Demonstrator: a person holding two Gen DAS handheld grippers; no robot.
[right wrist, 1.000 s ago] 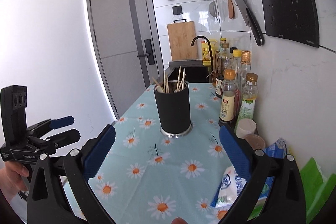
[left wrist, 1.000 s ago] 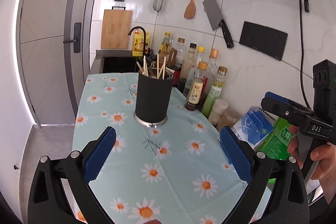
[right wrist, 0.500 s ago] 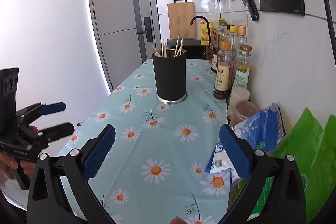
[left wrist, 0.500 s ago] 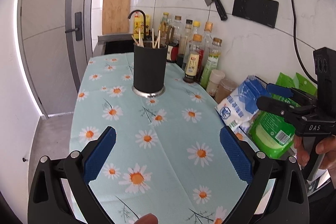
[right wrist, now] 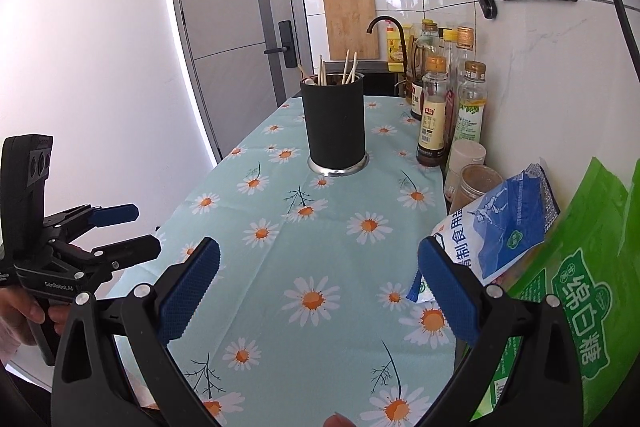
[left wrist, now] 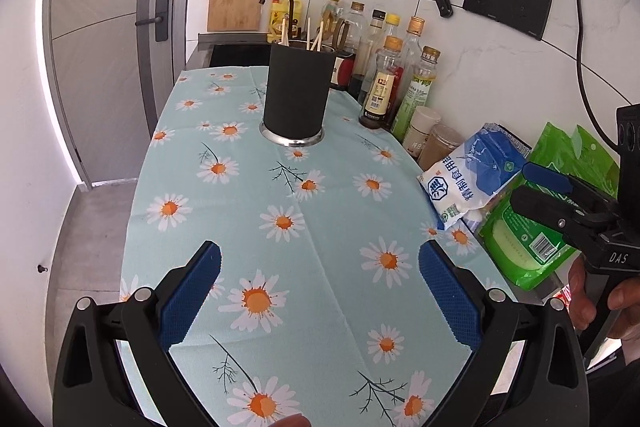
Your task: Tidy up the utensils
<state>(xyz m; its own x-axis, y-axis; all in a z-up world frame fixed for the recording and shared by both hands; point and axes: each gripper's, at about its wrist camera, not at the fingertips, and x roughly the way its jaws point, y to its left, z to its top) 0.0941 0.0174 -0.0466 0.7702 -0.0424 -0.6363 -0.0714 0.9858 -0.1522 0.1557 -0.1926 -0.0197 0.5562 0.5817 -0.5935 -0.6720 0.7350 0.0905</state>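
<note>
Left wrist view: we see the left gripper point(left wrist: 319, 287) with its blue fingers point(left wrist: 191, 299) spread wide, holding nothing, above the daisy cloth on the desk point(left wrist: 320, 227).
Right gripper point(right wrist: 319, 287): its fingers point(right wrist: 188, 291) likewise gape wide, touching nothing.
Utensil holder point(left wrist: 298, 99): upright on the cloth, well ahead of both pairs of fingers, roughly centred between them, chopsticks point(right wrist: 348, 69) poking from the top.
Change: we find both grippers drawn further back from the holder than a second ago.
Beside: bottles point(left wrist: 384, 83) and bags point(left wrist: 476, 175) along the wall.
</note>
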